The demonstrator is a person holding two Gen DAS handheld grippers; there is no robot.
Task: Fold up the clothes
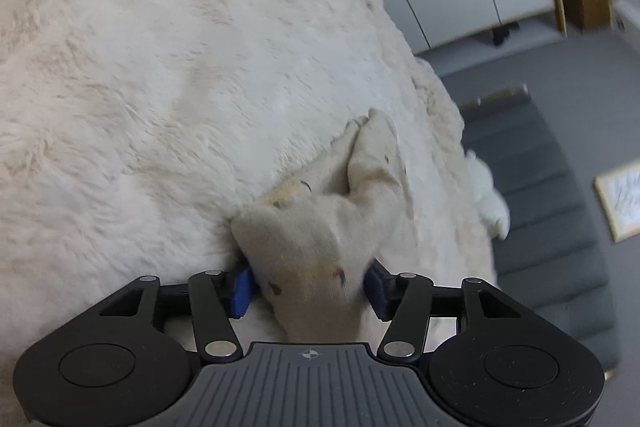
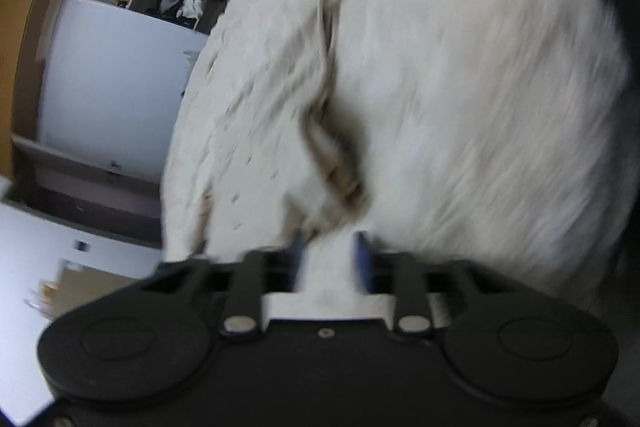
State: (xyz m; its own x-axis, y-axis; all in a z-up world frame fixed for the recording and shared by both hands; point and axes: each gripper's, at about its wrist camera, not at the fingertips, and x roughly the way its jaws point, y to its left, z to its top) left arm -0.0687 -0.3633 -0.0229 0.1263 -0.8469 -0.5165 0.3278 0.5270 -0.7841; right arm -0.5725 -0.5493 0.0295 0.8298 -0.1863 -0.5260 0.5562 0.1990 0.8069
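- The garment (image 1: 320, 227), a small cream piece with faint printed marks, lies on a fluffy white blanket (image 1: 140, 87) that covers the bed.
- The left gripper (image 1: 308, 287) has a bunched end of it between its blue pads (image 1: 241, 291). The cloth fills the gap and both pads look pressed against it, so I'd call that a grip on the garment.
- From that gripper the garment runs straight ahead, away from the jaws, ending in a folded point. Its long axis lies along the gripper's own line, a little to the right.
- The right gripper (image 2: 330, 259) also has pale cloth between its pads. Its picture is smeared by motion, so I cannot tell whether the pads are squeezing or merely stand either side of the fabric.
- In the right view a dark crease (image 2: 336, 147) runs up from the jaws, with plainer cloth to its left and fur to its right. Whether the pinched bit is garment or blanket is beyond me.
- The left view alone shows the garment's print and its free tip, plus the grey floor (image 1: 560, 147) past the bed's edge.
- The right view alone shows a wardrobe (image 2: 120, 67) at the left.
- My guess: the left hand is the surer hold, and the fold would carry the gripped end forward towards that far tip.
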